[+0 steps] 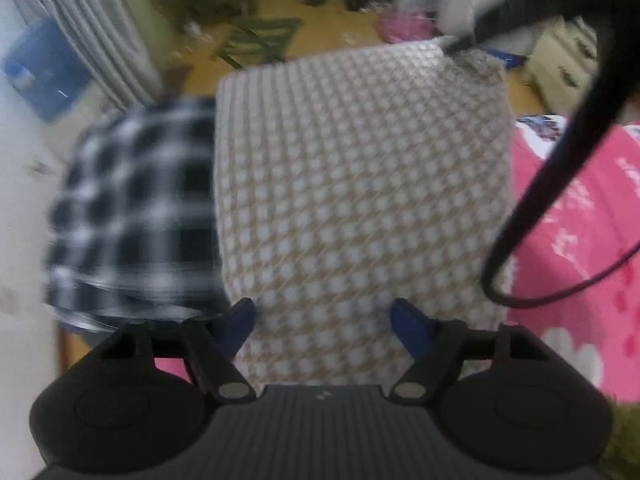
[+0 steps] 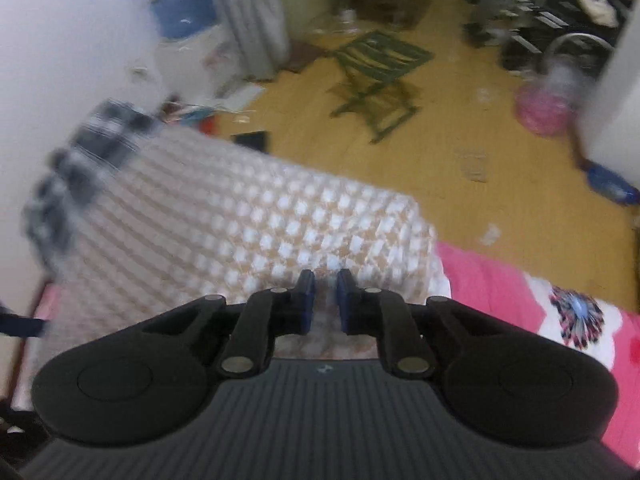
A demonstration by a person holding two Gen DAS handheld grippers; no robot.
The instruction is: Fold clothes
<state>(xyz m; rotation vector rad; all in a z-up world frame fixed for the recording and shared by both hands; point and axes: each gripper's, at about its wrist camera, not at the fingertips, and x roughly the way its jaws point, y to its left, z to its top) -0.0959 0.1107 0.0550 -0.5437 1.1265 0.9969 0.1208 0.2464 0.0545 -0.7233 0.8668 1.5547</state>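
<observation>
The patterned cloth [image 1: 360, 184] lies spread on the bed [image 1: 580, 260], reaching its far edge, with the bedcover bare to its right. The plaid garment [image 1: 132, 208] lies touching the cloth's left side, at the bed's left edge. My left tool [image 1: 324, 320] hangs over the cloth's near edge, one finger to each side. My right tool [image 2: 326, 292] sits at the cloth's right side, near the far right corner. Beyond the bed, on the floor [image 2: 460, 184], a folding stool [image 2: 380, 76] stands, well apart from the bed.
</observation>
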